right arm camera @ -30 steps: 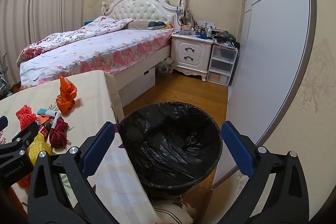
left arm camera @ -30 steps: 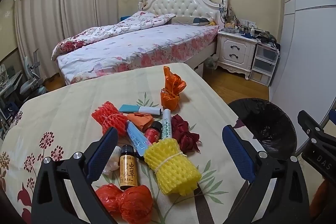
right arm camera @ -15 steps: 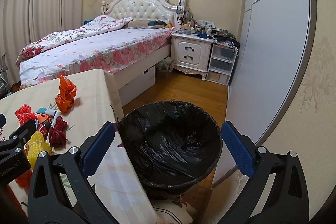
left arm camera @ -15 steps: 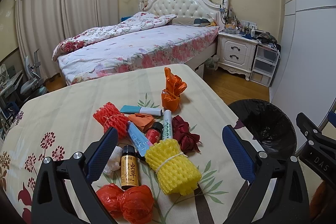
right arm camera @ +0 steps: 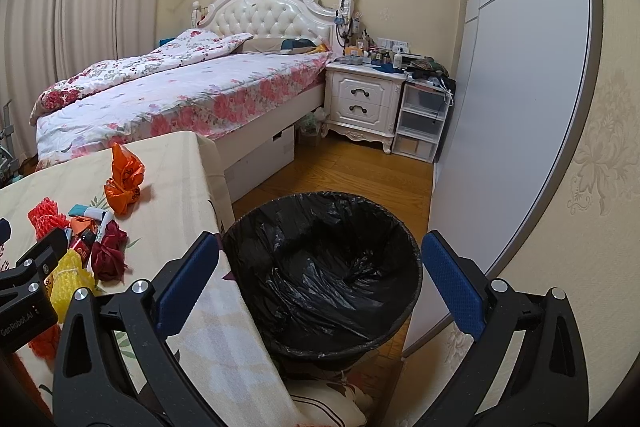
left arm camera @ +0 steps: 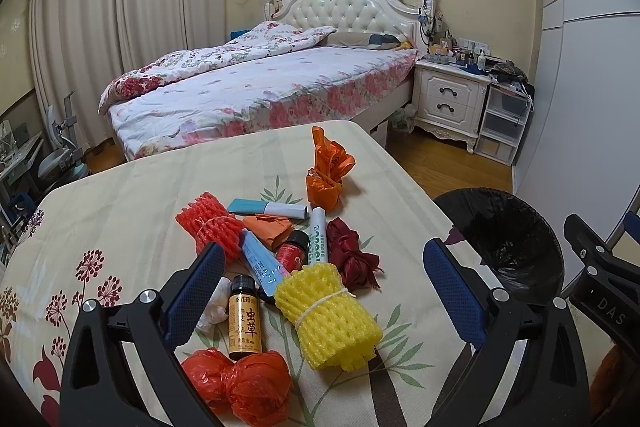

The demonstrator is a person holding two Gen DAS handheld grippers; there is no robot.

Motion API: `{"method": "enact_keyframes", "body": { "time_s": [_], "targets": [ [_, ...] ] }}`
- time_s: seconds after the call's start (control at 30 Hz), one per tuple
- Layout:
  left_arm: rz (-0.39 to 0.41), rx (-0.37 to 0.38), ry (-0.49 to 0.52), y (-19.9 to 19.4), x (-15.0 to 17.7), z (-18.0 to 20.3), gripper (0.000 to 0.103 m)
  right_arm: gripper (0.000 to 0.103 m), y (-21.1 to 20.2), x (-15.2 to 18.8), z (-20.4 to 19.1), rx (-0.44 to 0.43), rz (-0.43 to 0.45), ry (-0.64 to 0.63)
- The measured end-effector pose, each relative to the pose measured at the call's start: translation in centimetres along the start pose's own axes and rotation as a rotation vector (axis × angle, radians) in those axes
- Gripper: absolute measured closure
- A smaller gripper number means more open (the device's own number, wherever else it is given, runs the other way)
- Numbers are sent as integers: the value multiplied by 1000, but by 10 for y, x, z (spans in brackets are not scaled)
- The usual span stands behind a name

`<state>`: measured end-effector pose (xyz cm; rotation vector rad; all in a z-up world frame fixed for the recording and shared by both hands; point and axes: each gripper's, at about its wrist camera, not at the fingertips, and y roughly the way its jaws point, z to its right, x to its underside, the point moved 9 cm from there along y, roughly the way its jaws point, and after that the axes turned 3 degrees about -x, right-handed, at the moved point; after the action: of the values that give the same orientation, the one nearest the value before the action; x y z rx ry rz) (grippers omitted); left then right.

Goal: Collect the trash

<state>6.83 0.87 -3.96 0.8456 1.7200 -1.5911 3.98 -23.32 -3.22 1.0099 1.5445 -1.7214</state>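
Observation:
Trash lies in a pile on the cloth-covered table (left arm camera: pixel 120 211): a yellow foam net (left arm camera: pixel 328 315), a red foam net (left arm camera: pixel 208 227), an amber bottle (left arm camera: pixel 243 319), a red plastic bag (left arm camera: pixel 240 383), a dark red wrapper (left arm camera: pixel 352 255), an orange bag (left arm camera: pixel 326 173), tubes and a small red bottle (left arm camera: pixel 292 251). My left gripper (left arm camera: pixel 320 291) is open and empty, above the yellow net and amber bottle. My right gripper (right arm camera: pixel 320 287) is open and empty, above the black-lined trash bin (right arm camera: pixel 324 271), which also shows in the left wrist view (left arm camera: pixel 504 227).
The bin stands on the wood floor just past the table's right edge. A bed (left arm camera: pixel 260 91) and a white nightstand (left arm camera: pixel 448 103) lie beyond. A grey wardrobe (right arm camera: pixel 512 75) runs along the right. The right gripper's body (left arm camera: pixel 600 283) shows at the left view's right edge.
Both views have shifted only slightly; the pile sits a touch lower and farther in the left view. Both grippers stay open and empty.

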Motion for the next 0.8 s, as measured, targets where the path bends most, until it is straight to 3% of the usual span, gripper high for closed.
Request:
{"method": "enact_keyframes", "body": {
  "time_s": [0.8],
  "targets": [
    [-6, -1, 2, 4, 5, 6, 6, 4, 5, 4, 2, 5, -8, 0]
  ]
}}
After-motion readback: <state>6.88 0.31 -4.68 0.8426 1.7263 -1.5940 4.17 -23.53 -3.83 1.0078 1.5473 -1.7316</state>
